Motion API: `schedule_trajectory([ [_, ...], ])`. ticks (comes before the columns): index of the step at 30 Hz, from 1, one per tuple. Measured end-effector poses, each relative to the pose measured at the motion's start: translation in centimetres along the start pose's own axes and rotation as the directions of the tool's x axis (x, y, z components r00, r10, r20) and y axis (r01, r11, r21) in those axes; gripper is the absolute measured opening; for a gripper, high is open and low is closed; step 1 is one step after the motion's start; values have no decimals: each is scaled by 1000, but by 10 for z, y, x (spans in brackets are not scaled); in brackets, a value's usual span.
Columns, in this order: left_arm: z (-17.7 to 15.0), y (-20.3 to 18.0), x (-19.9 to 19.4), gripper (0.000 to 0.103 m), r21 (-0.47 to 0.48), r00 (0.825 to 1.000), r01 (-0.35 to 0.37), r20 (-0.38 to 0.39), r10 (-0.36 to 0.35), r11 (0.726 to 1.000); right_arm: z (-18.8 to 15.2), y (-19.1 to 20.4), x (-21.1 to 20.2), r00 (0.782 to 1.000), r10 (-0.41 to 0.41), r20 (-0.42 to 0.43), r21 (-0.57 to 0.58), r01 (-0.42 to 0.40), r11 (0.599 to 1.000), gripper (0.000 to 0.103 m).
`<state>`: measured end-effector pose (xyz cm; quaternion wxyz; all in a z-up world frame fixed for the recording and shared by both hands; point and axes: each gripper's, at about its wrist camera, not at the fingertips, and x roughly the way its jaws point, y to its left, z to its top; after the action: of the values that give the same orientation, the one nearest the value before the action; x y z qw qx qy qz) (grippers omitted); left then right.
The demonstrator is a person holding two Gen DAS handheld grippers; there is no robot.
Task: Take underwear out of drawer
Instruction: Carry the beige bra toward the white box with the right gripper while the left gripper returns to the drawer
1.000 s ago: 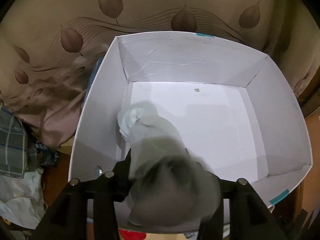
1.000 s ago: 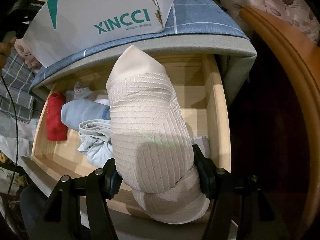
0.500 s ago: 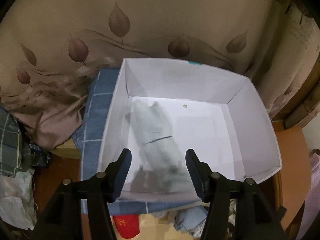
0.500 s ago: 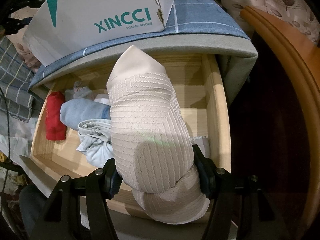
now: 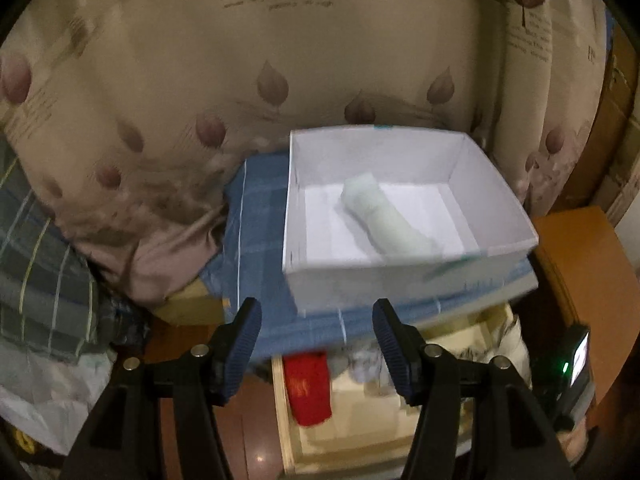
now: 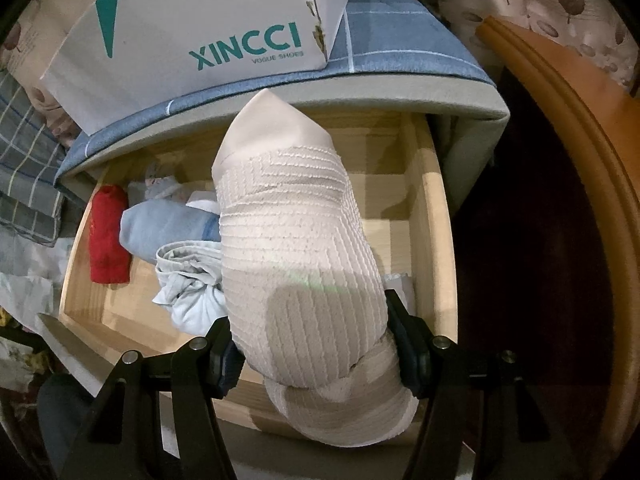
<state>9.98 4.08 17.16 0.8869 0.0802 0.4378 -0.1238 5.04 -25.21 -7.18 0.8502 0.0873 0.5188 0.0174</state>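
Note:
My left gripper (image 5: pixel 316 336) is open and empty, above and in front of the white shoe box (image 5: pixel 400 280). A pale green rolled underwear (image 5: pixel 384 216) lies inside the box. My right gripper (image 6: pixel 312 344) is shut on a beige ribbed rolled underwear (image 6: pixel 296 264), held above the open wooden drawer (image 6: pixel 432 240). In the drawer lie a red roll (image 6: pixel 108 240), a light blue roll (image 6: pixel 168 228) and a pale crumpled piece (image 6: pixel 192 284). The drawer and red roll (image 5: pixel 308 392) also show in the left wrist view.
The white XINCCI box (image 6: pixel 200 36) stands on a blue checked cover (image 6: pixel 392 36) above the drawer. A leaf-print curtain (image 5: pixel 240 60) hangs behind. Plaid fabric (image 5: pixel 36 280) lies at left. An orange wooden rail (image 6: pixel 580 160) curves at right.
My left gripper let go of the pale green roll into the box, opened, and pulled back and up. My right gripper has stayed still, holding the beige roll.

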Motion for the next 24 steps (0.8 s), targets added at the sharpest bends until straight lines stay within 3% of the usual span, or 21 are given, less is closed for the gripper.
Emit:
schedule_trajectory([
  [7, -88, 3, 25, 59, -124, 994, -113, -3, 114, 986, 1, -11, -17, 997, 30, 72, 50, -33, 998, 57],
  [11, -121, -9, 41, 59, -127, 987, -158, -6, 159, 979, 12, -14, -36, 993, 42, 110, 51, -48, 998, 57],
  [18, -154, -29, 74, 59, -101, 983, -177, -75, 170, 979, 55, -9, -92, 981, 44, 189, 6, -46, 999, 57],
  [24, -159, -31, 88, 59, -92, 977, -197, -94, 189, 976, 111, 5, -152, 958, 62, 280, -49, -51, 998, 57],
])
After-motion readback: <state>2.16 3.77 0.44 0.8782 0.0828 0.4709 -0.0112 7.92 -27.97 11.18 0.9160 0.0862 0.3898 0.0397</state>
